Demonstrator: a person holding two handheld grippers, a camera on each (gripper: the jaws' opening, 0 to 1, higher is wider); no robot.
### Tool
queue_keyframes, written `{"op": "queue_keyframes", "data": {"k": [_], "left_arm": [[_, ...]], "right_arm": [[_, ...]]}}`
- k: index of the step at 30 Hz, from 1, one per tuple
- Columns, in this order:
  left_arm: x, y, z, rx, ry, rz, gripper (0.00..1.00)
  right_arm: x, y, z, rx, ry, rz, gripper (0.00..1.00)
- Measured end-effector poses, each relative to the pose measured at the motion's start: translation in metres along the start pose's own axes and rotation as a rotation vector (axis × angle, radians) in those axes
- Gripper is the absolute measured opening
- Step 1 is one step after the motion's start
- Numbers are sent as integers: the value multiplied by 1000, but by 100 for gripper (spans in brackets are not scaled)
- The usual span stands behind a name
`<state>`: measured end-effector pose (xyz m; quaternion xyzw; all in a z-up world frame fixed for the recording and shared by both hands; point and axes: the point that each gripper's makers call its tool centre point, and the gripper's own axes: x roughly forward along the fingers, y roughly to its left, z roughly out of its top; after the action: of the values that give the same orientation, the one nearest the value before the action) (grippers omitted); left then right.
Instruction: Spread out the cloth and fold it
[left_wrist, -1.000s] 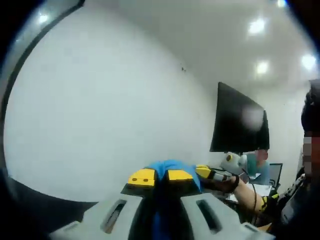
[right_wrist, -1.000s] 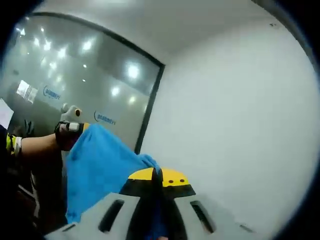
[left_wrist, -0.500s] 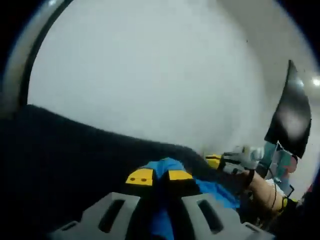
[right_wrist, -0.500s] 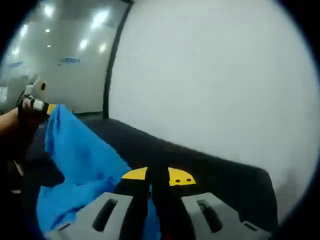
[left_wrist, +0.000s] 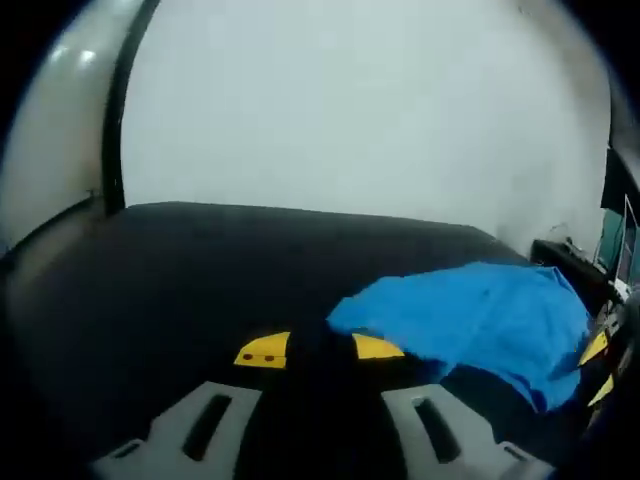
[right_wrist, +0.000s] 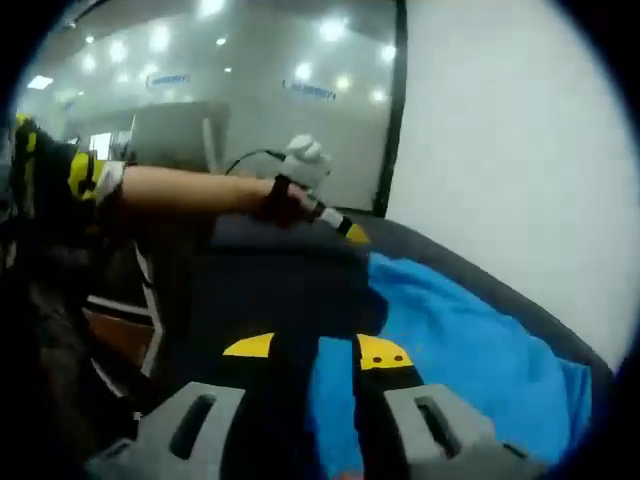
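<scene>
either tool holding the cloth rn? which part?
Cannot be told for sure. The blue cloth lies on the dark table; its near edge reaches the left tool, and it runs under the right tool. The contact itself is hidden.

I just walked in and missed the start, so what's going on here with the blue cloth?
A person is working a blue cloth with a hand-held gripper in each hand, over a dark table. The cloth lies spread on the table. In the left gripper view, the left hand-held gripper sits at the cloth's near edge; whether it is pinching the cloth is unclear. In the right gripper view, the right hand-held gripper has cloth between its jaws, and the person's arm reaches in with the other gripper. No fold is visible yet.
</scene>
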<state>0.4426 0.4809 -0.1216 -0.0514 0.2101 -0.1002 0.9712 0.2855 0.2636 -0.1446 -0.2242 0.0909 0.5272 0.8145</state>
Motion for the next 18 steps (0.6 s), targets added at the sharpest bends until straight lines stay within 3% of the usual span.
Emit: {"op": "queue_keyframes", "data": {"k": [2, 3, 4, 5, 6, 7, 10, 14, 18], "left_arm": [[-12, 6, -3, -4, -19, -3, 23], [-18, 6, -5, 1, -24, -11, 23], [-22, 5, -6, 16, -28, -22, 23], [-26, 2, -6, 40, -36, -36, 23], [-28, -2, -6, 81, -42, -53, 23], [-31, -7, -5, 121, -58, -69, 24], [-36, -29, -7, 238, -77, -127, 29], [-33, -69, -11, 412, -99, -213, 36], [-32, -129, -13, 543, -176, -355, 38]], "right_arm": [[10, -10, -13, -60, 49, -53, 26], [13, -24, -9, -63, -10, -113, 25], [14, -25, -5, -46, -36, -106, 18], [13, -32, -18, -37, 38, -118, 3], [12, -41, -22, -56, 59, -134, 0], [10, -48, -17, -4, 30, -138, 0], [-12, -65, 15, 225, -116, -84, 0], [-60, -98, 57, 247, -245, -116, 0], [-107, -117, 96, 282, -363, -115, 0]]}}
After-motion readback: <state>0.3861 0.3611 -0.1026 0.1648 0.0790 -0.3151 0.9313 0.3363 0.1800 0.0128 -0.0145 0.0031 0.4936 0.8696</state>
